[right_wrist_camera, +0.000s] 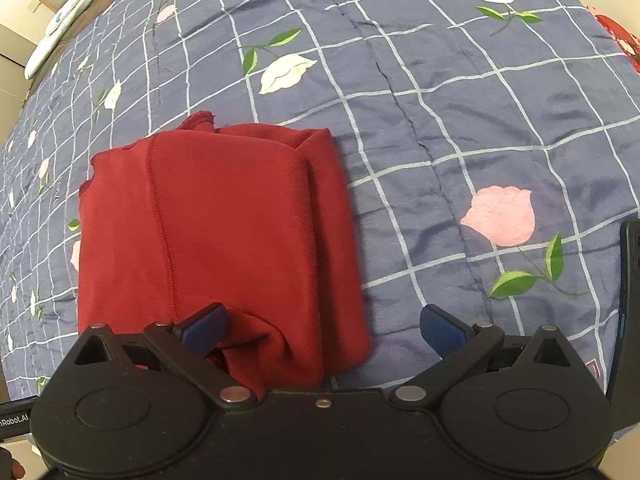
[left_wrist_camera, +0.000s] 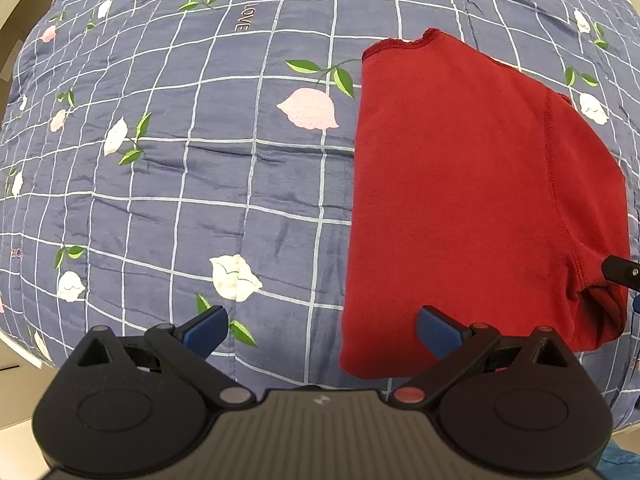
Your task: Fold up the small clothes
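Observation:
A dark red garment [left_wrist_camera: 460,184] lies folded into a tall rectangle on the blue flowered quilt [left_wrist_camera: 200,168]. In the left wrist view it fills the right half, and my left gripper [left_wrist_camera: 322,326] is open just above the quilt, its right finger [left_wrist_camera: 438,330] over the garment's near left corner. The tip of the other gripper shows at the garment's right edge. In the right wrist view the same red garment [right_wrist_camera: 216,236] sits left of centre. My right gripper [right_wrist_camera: 322,326] is open, its left finger [right_wrist_camera: 204,330] over the garment's near edge, holding nothing.
The quilt [right_wrist_camera: 460,120] spreads on all sides with creases in it. A red patterned item [right_wrist_camera: 618,38] lies at its far right edge, and a light cloth [right_wrist_camera: 68,20] at the far left. Pale floor or wall rims the views.

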`<state>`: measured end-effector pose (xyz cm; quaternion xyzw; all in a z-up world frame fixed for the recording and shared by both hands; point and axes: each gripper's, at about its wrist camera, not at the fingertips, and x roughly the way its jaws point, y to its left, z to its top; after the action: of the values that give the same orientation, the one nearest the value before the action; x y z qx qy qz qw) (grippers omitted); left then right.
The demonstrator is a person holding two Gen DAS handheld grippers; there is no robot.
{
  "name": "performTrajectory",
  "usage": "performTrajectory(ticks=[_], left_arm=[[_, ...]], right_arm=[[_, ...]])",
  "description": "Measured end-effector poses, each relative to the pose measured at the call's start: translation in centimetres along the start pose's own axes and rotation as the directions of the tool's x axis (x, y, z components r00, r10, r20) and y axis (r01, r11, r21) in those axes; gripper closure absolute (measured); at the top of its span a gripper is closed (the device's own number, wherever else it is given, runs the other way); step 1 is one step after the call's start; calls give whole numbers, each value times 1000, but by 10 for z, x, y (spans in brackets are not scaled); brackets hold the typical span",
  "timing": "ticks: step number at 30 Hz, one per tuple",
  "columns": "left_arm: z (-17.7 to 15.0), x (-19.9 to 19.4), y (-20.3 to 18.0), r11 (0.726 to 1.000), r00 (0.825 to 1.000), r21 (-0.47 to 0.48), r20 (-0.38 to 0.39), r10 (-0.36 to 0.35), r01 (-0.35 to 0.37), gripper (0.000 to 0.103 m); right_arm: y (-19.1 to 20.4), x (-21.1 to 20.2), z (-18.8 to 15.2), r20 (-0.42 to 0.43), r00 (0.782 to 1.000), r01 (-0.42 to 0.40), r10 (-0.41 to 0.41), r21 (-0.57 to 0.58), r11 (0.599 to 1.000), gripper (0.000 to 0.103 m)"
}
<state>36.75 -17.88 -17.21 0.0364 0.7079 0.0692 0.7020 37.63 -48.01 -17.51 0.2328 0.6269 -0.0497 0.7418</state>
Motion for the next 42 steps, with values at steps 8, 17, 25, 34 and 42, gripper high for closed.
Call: performTrajectory(ticks=[8, 17, 25, 34, 42], left_arm=[[15, 8, 4, 1000, 1000, -7, -2, 2, -2, 1], [38, 22, 4, 1000, 1000, 16, -11, 2, -2, 0], [47, 55, 1, 998, 996, 62, -83, 14, -9, 0], [51, 67, 7, 999, 993, 41, -117, -28, 33, 0], [56, 56, 15, 997, 994, 61, -95, -44, 50, 0]], right_arm=[[4, 3, 8, 5, 1000, 8, -8, -1, 1000, 1], [-1, 12, 19, 18, 1000, 4, -4, 25, 1000, 1], [-17, 36, 20, -80, 996, 40, -33, 81, 996, 1], [-29, 40, 11, -76, 997, 7, 4, 147, 989, 0], [-15, 32, 16, -54, 998, 32, -25, 129, 991, 1]])
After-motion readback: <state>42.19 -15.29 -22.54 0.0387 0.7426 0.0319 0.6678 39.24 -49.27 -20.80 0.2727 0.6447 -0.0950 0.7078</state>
